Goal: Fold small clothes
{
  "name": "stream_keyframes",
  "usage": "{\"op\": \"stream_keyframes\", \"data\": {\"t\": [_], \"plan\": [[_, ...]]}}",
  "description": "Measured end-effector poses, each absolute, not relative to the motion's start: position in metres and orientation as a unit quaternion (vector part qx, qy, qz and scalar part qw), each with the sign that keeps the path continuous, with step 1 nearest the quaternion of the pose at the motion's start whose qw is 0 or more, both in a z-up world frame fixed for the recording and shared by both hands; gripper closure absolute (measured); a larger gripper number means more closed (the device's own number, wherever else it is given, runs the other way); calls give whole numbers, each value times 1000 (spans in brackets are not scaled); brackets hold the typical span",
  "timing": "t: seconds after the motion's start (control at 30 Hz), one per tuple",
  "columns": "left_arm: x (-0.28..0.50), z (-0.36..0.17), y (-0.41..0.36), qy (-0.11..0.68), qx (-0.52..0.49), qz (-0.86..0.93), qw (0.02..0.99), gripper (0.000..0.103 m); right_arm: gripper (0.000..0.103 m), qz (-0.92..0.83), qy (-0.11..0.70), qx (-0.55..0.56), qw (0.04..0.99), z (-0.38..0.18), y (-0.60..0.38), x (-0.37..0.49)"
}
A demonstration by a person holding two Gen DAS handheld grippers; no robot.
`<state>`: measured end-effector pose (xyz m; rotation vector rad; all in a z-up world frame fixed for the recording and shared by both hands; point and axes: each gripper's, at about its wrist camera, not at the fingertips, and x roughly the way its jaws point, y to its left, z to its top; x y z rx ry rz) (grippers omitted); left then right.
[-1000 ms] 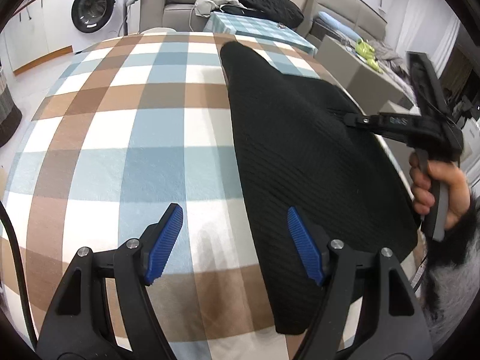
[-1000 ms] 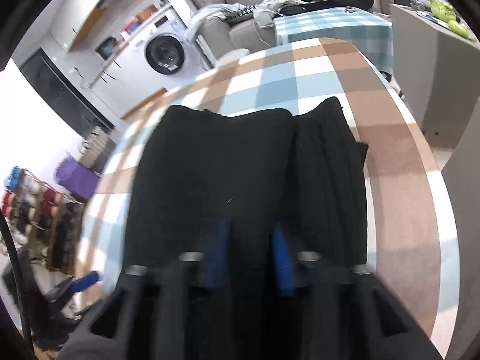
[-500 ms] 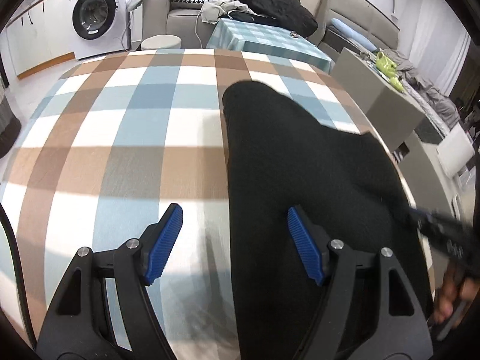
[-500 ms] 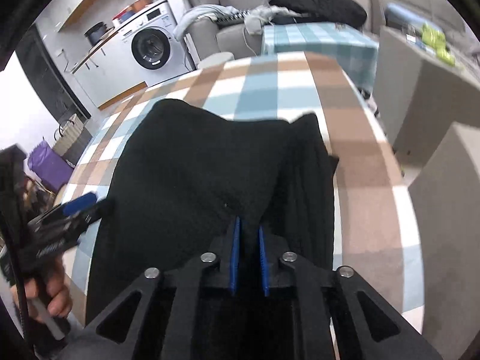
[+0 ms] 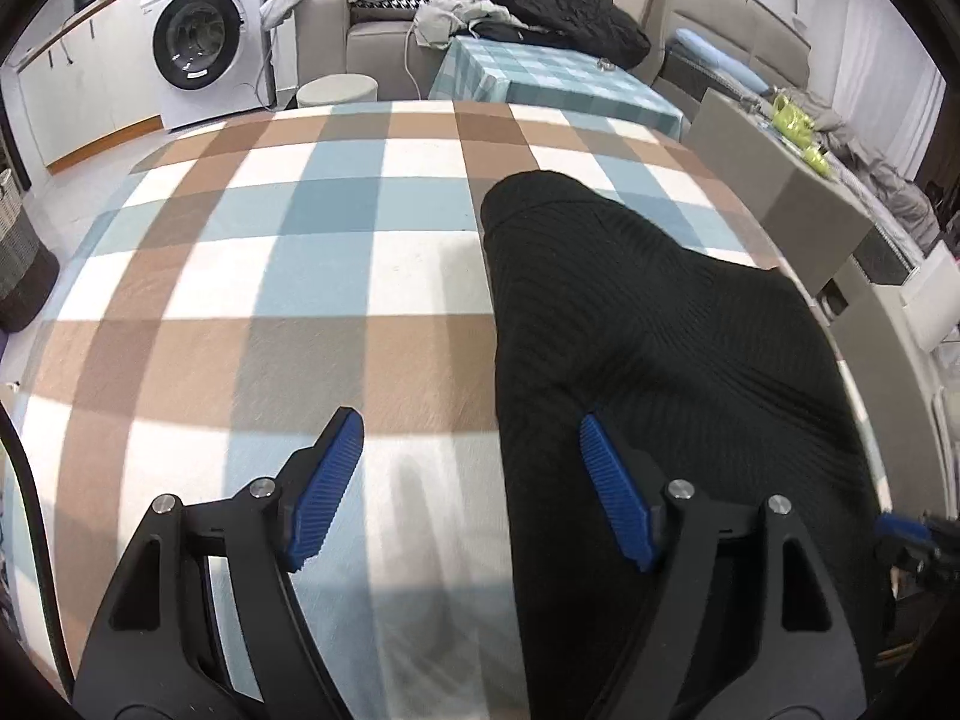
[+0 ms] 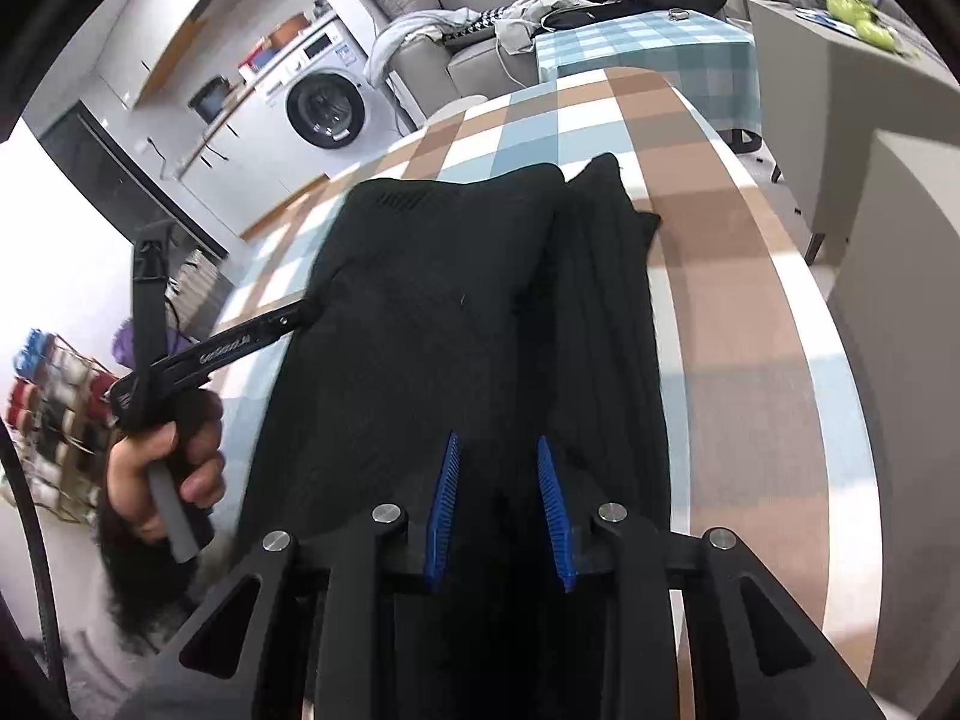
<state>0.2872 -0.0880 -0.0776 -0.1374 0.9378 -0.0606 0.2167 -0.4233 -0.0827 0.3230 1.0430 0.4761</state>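
1. Garment (image 5: 648, 336) flat on the bench (image 5: 252, 300), along its right half in the left wrist view, one end toward the far edge.
2. Left gripper (image 5: 468, 480) above the garment's left edge: one finger over bare bench, the other over the garment.
3. Right gripper (image 6: 498, 498) over the garment's near end, nothing between its fingers, which have just been parting.
4. Hand (image 6: 162, 468) left of the garment in the right wrist view, off the bench's edge.
5. Beyond the bench: stool (image 5: 337, 90), then sofa (image 5: 372, 36); low table (image 5: 558, 78) right of the stool; washer (image 5: 204, 42) far left.
6. Cabinet (image 5: 780, 192) right of the bench.
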Motion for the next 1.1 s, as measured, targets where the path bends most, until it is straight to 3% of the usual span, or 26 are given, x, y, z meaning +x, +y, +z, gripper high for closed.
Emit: {"op": "stream_keyframes", "data": {"t": [0.1, 0.23, 0.47, 0.53, 0.57, 0.67, 0.83, 1.1], "plan": [[259, -70, -87, 446, -72, -40, 891, 30, 66, 242, 489, 157, 823, -84, -431, 181], [222, -71, -91, 450, -81, -65, 887, 30, 65, 248, 494, 164, 817, -101, -438, 140], [200, -97, -116, 478, -119, -123, 862, 32, 65, 234, 476, 161, 832, -94, -435, 139], [203, -102, -121, 475, -135, -129, 860, 40, 65, 226, 477, 155, 835, -92, -435, 139], [203, -101, -123, 468, -134, -126, 864, 58, 65, 222, 477, 155, 836, -91, -435, 139], [202, -99, -126, 457, -128, -109, 873, 87, 64, 217, 482, 157, 834, -91, -436, 137], [190, -91, -113, 446, -106, -93, 884, 91, 63, 214, 483, 153, 835, -88, -432, 142], [163, -84, -23, 452, -114, -36, 884, 91, 63, 252, 477, 135, 831, -82, -402, 148]]}}
